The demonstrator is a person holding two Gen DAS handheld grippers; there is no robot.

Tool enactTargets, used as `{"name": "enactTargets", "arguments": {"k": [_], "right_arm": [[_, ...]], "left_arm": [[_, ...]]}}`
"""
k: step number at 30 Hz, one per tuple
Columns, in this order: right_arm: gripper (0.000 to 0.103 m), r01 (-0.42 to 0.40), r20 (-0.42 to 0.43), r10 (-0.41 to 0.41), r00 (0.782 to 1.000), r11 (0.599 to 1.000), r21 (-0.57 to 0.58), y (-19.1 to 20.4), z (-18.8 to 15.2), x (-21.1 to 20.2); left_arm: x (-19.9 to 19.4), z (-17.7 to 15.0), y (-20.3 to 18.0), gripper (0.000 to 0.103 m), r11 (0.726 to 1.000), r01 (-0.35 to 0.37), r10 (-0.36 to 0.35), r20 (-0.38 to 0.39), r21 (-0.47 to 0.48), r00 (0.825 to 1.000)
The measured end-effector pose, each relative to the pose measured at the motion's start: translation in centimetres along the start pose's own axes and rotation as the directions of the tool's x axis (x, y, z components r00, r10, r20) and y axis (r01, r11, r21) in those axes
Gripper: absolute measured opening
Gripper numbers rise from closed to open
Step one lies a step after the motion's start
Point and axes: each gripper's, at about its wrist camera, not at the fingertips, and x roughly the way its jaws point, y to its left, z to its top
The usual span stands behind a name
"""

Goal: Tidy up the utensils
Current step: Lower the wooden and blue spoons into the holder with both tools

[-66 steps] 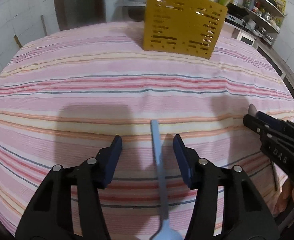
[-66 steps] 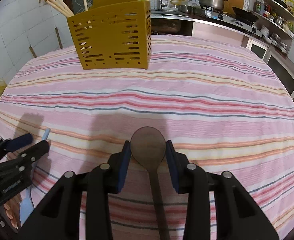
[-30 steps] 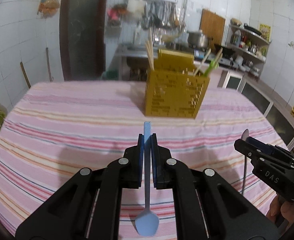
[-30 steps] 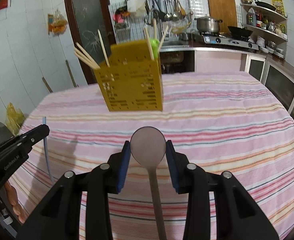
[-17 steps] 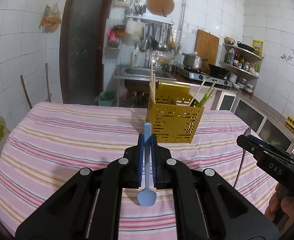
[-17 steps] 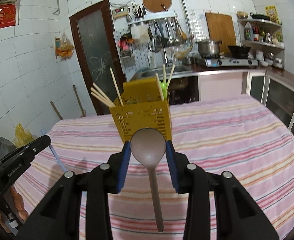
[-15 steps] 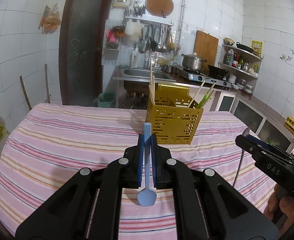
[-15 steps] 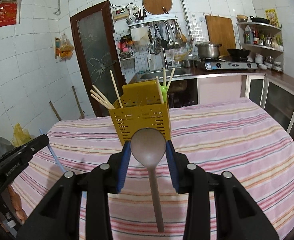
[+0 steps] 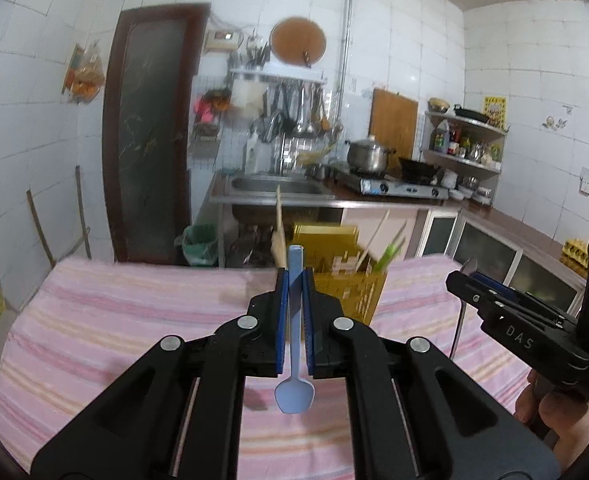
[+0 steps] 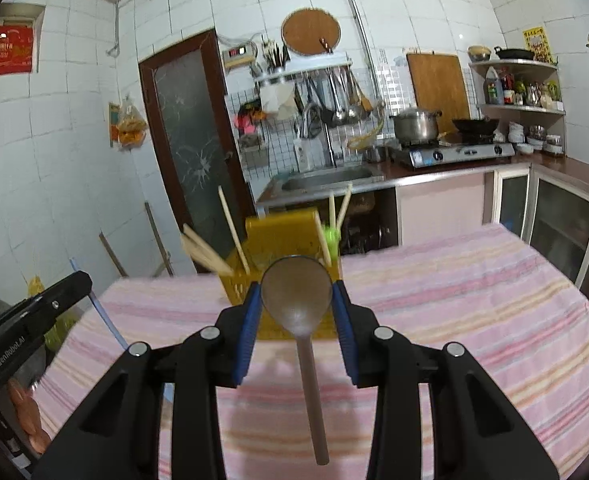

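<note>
My left gripper (image 9: 294, 280) is shut on the handle of a light blue plastic spoon (image 9: 294, 394); its bowl hangs toward the camera, above the striped tablecloth (image 9: 114, 320). My right gripper (image 10: 297, 292) is shut on the bowl of a brown wooden spoon (image 10: 297, 298); its handle points down toward the camera. A yellow perforated utensil basket (image 9: 358, 284) stands on the table just beyond both grippers, also in the right wrist view (image 10: 282, 236). It holds wooden chopsticks (image 10: 206, 254) and a green utensil (image 10: 330, 236). Each gripper shows in the other's view.
The table carries a pink striped cloth (image 10: 474, 304). Behind it are a sink (image 9: 274, 186), a gas stove with a pot (image 9: 368, 156), shelves with jars (image 9: 464, 140) and a dark door (image 9: 146, 140). Cabinets (image 10: 554, 220) stand to the right.
Both grippers have risen with their spoons and moved closer to the yellow basket, which now sits lower and partly behind the fingers. Both grips are unchanged.
</note>
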Motion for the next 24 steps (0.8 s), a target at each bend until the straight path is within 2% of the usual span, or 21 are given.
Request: {"name": "enactTargets", "arguments": {"k": [9, 13, 17, 20, 24], "right_arm": [[0.036, -0.042, 0.149, 0.044, 0.988, 0.999, -0.013, 0.9, 6.9, 2.8], [0.036, -0.05, 0.207, 0.05, 0.977, 0.999, -0.005, 1.0, 8.8, 4.8], [0.036, -0.054, 0.246, 0.053, 0.968, 0.999, -0.001, 0.8, 9.2, 7.3], [0.036, -0.064, 0.26, 0.063, 0.964, 0.998, -0.003, 0.7, 8.7, 9.5], [0.036, -0.066, 0.305, 0.073, 0.949, 0.997, -0.034, 0.6, 7.5, 11.2]], "left_arm": [[2.6, 8.0, -1.2, 0.005, 1.0, 0.002, -0.005, 0.169, 0.021, 0.986], [5.0, 10.0, -1.8, 0.005, 1.0, 0.014, -0.018, 0.213, 0.021, 0.977], [8.2, 10.3, -2.3, 0.005, 0.999, 0.011, -0.02, 0.226, 0.04, 0.974], [10.7, 9.4, -2.3, 0.005, 0.999, 0.004, -0.015, 0.222, 0.053, 0.975], [13.9, 8.0, -1.9, 0.005, 0.999, 0.006, -0.016, 0.184, 0.052, 0.983]]}}
